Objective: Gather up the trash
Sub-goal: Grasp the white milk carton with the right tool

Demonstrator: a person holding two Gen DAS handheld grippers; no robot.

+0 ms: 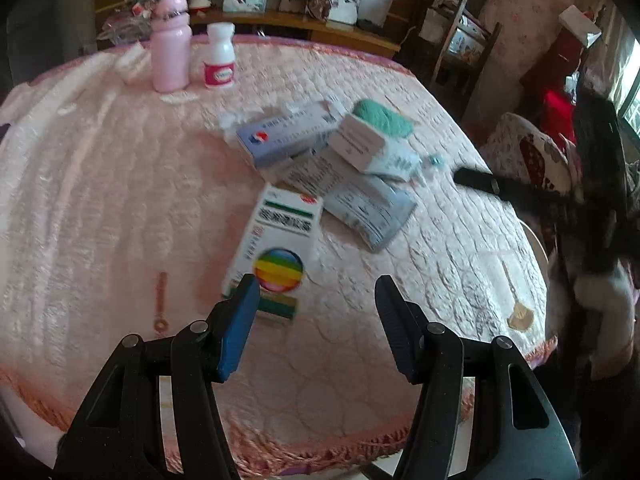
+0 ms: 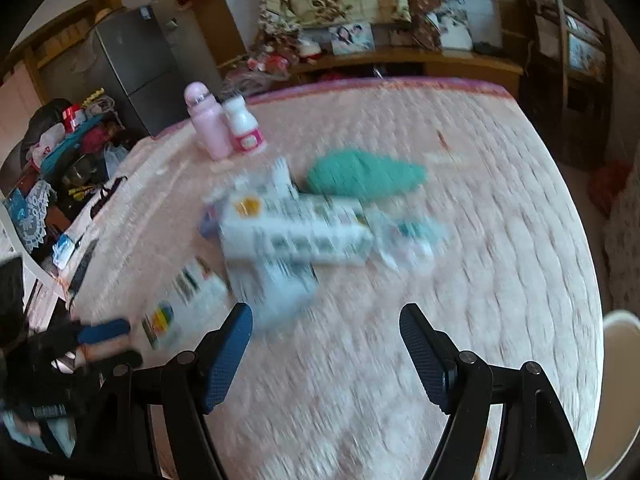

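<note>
The trash, a loose heap of medicine boxes (image 1: 292, 140) and flattened paper packets (image 1: 368, 208), lies uncollected around the middle of the surface (image 1: 100, 200), with a box bearing a rainbow disc (image 1: 276, 248) a little nearer the near edge; a teal cloth (image 1: 384, 118) touches the heap's far side; a pink bottle (image 1: 171, 46) and a white pill bottle (image 1: 220, 58) stand upright by the far edge, apart from the heap. The left hand-held gripper (image 1: 316, 300) hangs above the rainbow box, jaws apart and empty; the right hand-held gripper (image 2: 326, 328) likewise stands parted with nothing between the pads, near the heap's near side. By my reading nothing is gathered yet; a pale bin rim (image 2: 624, 320) shows beyond the surface's right edge, its contents hidden.
</note>
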